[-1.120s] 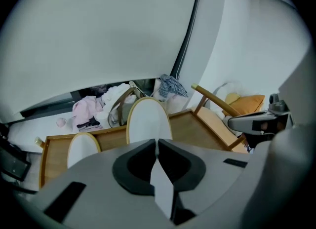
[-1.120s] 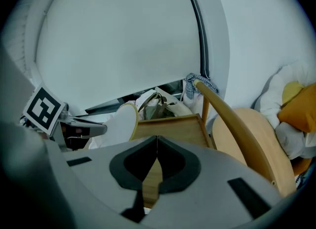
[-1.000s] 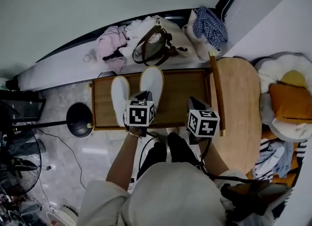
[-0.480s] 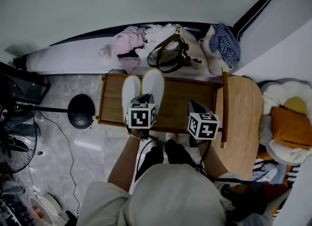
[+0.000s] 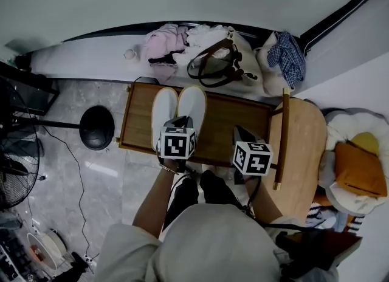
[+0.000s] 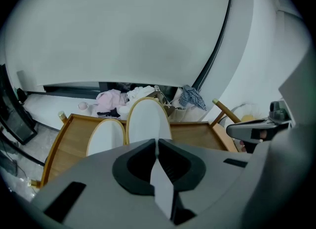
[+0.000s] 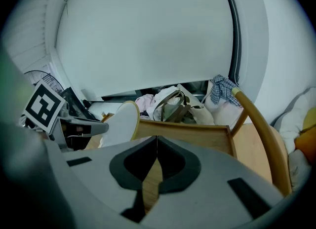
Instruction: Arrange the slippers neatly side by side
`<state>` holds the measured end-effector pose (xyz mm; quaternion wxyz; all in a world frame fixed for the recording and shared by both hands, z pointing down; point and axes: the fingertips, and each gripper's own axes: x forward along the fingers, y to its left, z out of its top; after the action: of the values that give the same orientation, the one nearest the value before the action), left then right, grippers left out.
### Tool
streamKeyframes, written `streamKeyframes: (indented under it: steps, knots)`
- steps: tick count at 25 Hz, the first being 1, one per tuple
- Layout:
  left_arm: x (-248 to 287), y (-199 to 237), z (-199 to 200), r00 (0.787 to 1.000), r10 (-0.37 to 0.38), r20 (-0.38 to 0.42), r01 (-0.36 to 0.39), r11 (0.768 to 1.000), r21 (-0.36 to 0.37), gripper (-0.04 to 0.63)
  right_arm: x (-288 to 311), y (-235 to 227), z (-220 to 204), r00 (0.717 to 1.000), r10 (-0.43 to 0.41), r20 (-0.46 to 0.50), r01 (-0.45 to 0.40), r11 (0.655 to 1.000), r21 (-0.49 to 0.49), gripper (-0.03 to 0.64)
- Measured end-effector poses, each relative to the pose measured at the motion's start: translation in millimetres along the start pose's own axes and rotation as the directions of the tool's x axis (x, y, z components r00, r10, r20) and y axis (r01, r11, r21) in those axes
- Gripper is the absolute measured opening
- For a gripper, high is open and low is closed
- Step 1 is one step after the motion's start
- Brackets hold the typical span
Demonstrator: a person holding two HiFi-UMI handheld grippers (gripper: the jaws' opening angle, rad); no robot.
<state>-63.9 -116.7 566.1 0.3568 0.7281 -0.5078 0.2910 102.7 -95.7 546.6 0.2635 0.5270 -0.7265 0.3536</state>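
Observation:
Two white slippers lie side by side on a low wooden tray table point(image 5: 231, 126). The left slipper point(image 5: 163, 115) lies flat. The right slipper point(image 5: 193, 106) touches it along its side. My left gripper point(image 5: 181, 123) is at the right slipper's heel end. In the left gripper view its jaws point(image 6: 157, 143) are shut, with a white edge of that slipper point(image 6: 148, 119) pinched between them. The left slipper point(image 6: 105, 137) shows beside it. My right gripper point(image 5: 244, 134) hangs over the table's right part, shut point(image 7: 157, 139) and holding nothing; bare wood shows beneath it.
Behind the table lie a pile of clothes point(image 5: 167, 37), a brown-strapped bag point(image 5: 219, 68) and a checked cloth point(image 5: 289, 56). A wooden chair point(image 5: 301, 147) stands at the right, cushions point(image 5: 355, 165) beyond it. A black round stand base point(image 5: 97, 127) sits left.
The right slipper has swung in from an angled spread and now lies parallel against the left slipper. Both grippers shifted slightly with it, and the head view turned.

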Motion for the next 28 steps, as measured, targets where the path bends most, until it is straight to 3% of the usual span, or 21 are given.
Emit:
streamKeyframes:
  steps: [8,28]
  knots:
    - [14.0,2.9,-7.8,0.999,-0.016,-0.031,0.014,0.999,-0.041,0.029,9.6,-4.1,-4.4,0.999,-0.007,-0.033,0.007,1.0,0.003,0.034]
    - [40.3,13.4,-26.3,0.993,-0.019,-0.117,0.014,0.999,-0.045,0.029,28.1,-9.0,-15.5,0.997,-0.023,-0.078,0.025,0.999,0.029,0.034]
